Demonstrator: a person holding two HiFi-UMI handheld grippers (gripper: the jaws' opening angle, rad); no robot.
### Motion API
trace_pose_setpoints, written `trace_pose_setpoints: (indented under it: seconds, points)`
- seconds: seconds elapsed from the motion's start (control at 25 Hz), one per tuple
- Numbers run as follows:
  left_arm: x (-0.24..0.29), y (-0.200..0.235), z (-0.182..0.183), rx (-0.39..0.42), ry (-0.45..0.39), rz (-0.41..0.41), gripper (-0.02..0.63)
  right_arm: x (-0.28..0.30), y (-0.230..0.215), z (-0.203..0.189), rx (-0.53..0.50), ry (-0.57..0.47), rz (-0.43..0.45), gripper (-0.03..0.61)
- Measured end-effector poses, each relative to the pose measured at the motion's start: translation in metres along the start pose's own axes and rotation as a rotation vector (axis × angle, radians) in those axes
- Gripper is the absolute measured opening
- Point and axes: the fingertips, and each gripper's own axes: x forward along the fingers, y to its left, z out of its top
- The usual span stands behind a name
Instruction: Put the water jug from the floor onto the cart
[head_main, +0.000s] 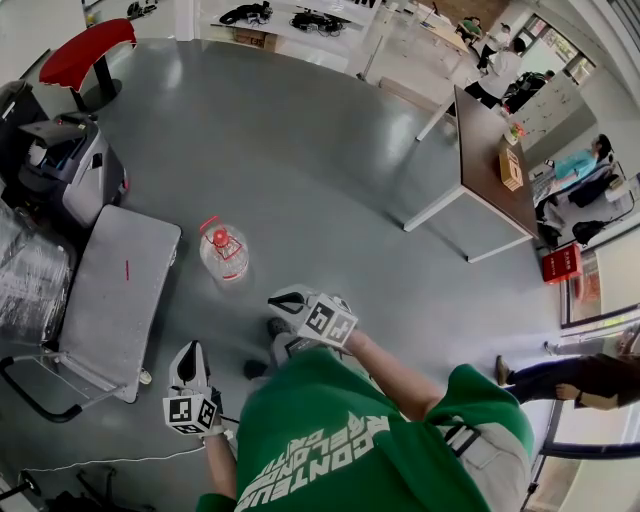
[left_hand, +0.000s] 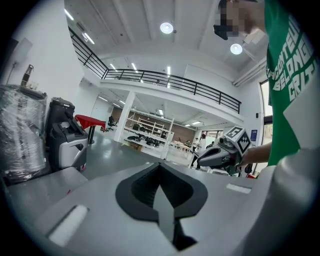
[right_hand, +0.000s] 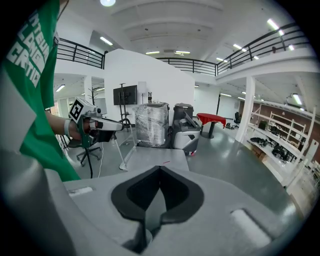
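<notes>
Water jug stands upright on the grey floor, red cap up. It is near the long edge of the cart and a short way ahead of the person. That spot probably suits the job, since the lift onto the deck would be short and sideways.

Left claw and right claw both hang low in front of the person's green shirt and point toward the jug. Each has its jaws pressed together with nothing between them, and neither touches the jug. They will likely have to part before they can take the red handle or the neck.

The jug's wall is clear, and I cannot tell how full it is. The cart's deck carries nothing but a small red mark. Beyond it sit a plastic-wrapped bundle and a grey machine.
</notes>
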Motion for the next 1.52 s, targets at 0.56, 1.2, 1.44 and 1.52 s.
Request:
trace_pose_setpoints:
  seconds: [0.56,1.2,1.44,1.52]
  points:
    - [0.052,0.037,0.027,-0.001,0.018,0.041,0.012,0.069,-0.061,0.028,0.002,-0.01,0.085,-0.008]
    - [0.102,0.081,0.058,-0.015,0.024,0.161,0.011,0.128,-0.139,0.059,-0.027,-0.032,0.178,-0.008]
    - [0.135,0.057,0.073,0.007,0.016,0.148,0.012,0.126,-0.169,0.051,-0.017,-0.04,0.202,-0.008]
    - [0.151,0.044,0.079,0.013,0.001,0.118,0.012,0.124,-0.189,0.042,-0.018,-0.026,0.181,-0.008]
